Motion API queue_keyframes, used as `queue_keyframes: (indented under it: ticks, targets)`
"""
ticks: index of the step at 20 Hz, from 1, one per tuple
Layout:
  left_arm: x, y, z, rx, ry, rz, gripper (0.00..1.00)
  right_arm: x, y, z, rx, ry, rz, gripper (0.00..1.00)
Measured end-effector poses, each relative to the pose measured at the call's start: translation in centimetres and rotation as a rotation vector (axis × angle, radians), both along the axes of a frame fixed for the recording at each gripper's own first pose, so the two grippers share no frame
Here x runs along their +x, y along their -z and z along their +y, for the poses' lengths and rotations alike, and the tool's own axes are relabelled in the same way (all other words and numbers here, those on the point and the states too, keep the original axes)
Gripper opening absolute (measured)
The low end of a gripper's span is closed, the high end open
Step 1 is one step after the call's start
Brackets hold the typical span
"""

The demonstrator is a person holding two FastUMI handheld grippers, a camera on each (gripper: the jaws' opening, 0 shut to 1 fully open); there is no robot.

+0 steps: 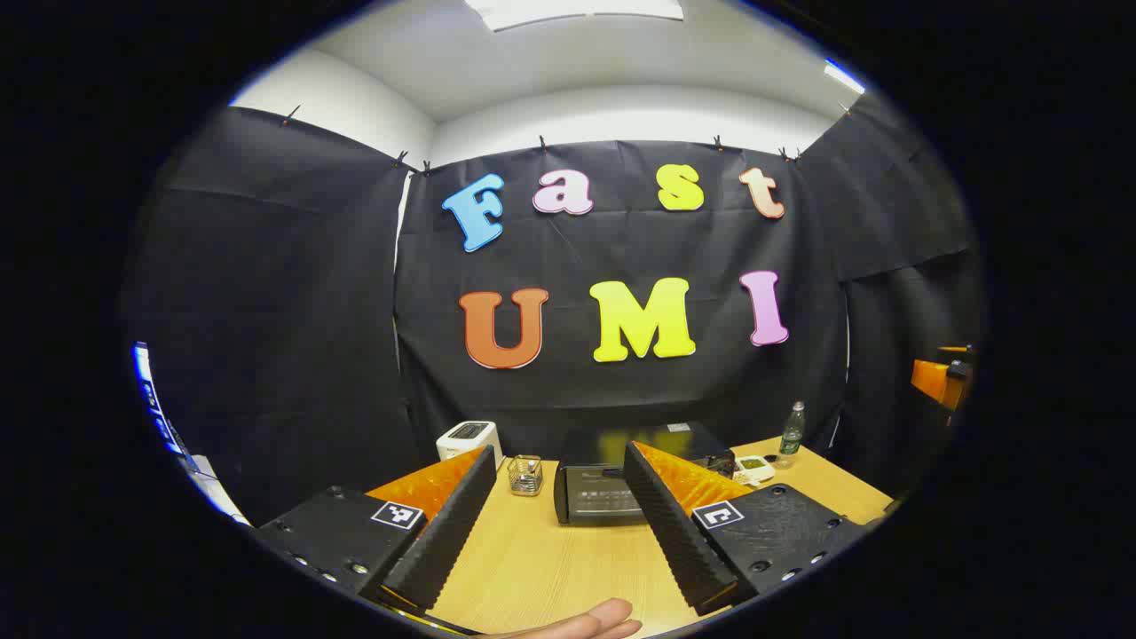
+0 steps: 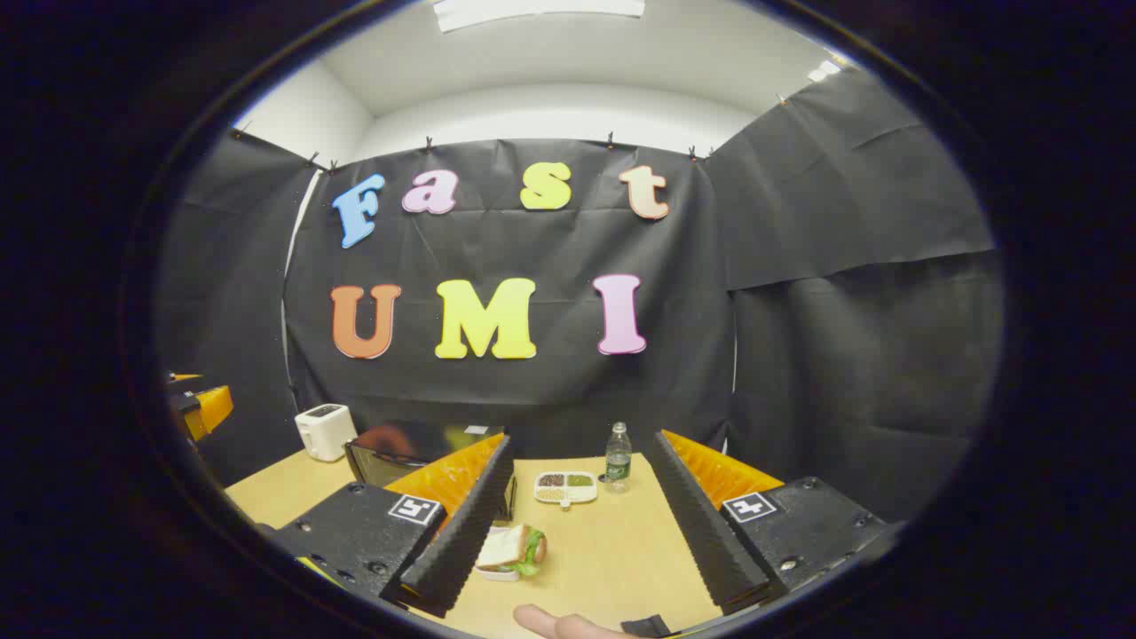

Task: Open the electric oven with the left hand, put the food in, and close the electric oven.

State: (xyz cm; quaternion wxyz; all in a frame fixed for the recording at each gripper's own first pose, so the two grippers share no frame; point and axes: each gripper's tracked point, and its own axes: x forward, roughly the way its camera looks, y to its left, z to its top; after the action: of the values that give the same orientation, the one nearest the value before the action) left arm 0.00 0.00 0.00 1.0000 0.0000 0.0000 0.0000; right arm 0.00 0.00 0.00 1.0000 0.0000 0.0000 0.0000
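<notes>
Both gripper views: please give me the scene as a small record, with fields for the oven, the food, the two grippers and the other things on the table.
oven: black electric oven at the back of the wooden table, door shut
food: sandwich on a small white dish, on the table in front of the right gripper
left gripper: open, holds nothing, points at the oven
right gripper: open, holds nothing
other things: white toaster, wire basket, water bottle, divided white tray

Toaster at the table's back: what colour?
White; the toaster shows best in the right gripper view.
</notes>
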Motion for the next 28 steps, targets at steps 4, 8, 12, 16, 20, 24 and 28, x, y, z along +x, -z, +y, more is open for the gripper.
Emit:
queue_keyframes:
  ticks: [4, 8, 12, 16, 20, 24, 28]
  targets:
    - [-0.8, -1.1, -0.3, 0.012, 0.021, -0.033, 0.94, -0.9, -1.4, -1.0, -0.012, 0.018, -0.037, 1.00]
    - [-0.4, -1.3, -1.3, -0.026, 0.039, -0.034, 0.94, -1.4, -1.8, -1.5, -0.007, 0.016, -0.048, 1.00]
    - [0.4, -0.9, -1.8, -0.020, 0.044, -0.020, 0.94, -1.2, -1.6, -2.1, -0.002, 0.016, -0.046, 1.00]
    - [1.3, 0.2, -1.6, -0.012, 0.034, -0.011, 0.94, -0.9, -1.3, -2.2, 0.004, 0.008, -0.045, 1.00]
    - [3.5, 1.8, -2.1, -0.018, 0.036, 0.011, 0.94, -0.5, -1.3, -2.4, 0.011, -0.003, -0.059, 1.00]
    - [7.7, 4.6, -4.5, -0.028, 0.091, 0.061, 0.94, 0.3, -1.3, -2.6, 0.010, -0.017, -0.086, 1.00]
    - [13.3, 7.9, -7.1, -0.032, 0.123, 0.135, 0.94, 1.4, -1.2, -2.8, 0.042, -0.028, -0.102, 1.00]
